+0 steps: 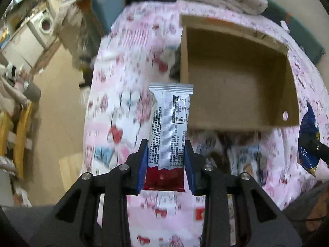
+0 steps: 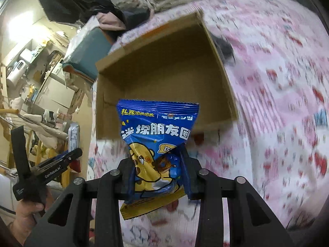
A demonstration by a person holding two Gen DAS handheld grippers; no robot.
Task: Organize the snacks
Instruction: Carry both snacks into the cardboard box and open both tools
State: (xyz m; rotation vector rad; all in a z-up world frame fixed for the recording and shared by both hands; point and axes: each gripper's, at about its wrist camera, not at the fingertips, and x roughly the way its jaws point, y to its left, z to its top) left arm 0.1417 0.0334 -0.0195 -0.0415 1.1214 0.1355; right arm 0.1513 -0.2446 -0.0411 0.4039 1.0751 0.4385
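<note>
A: Item one?
B: Silver-and-red snack bar (image 1: 171, 127), pinched low by the left gripper (image 1: 166, 164), its top end hanging just short of the cardboard box (image 1: 236, 78), presumably bound for it. Back panel shows small print, too fine to read.

A: Item two?
B: Blue snack bag (image 2: 158, 144), clamped mid-body in the right gripper (image 2: 159, 175), directly before the box, cartoon giraffe, large Chinese lettering. The other tool reads "GenRobot.AI".

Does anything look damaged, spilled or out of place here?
Nothing is spilled or torn. The blue bag is crumpled where the right gripper pinches it. The box looks empty.
</note>
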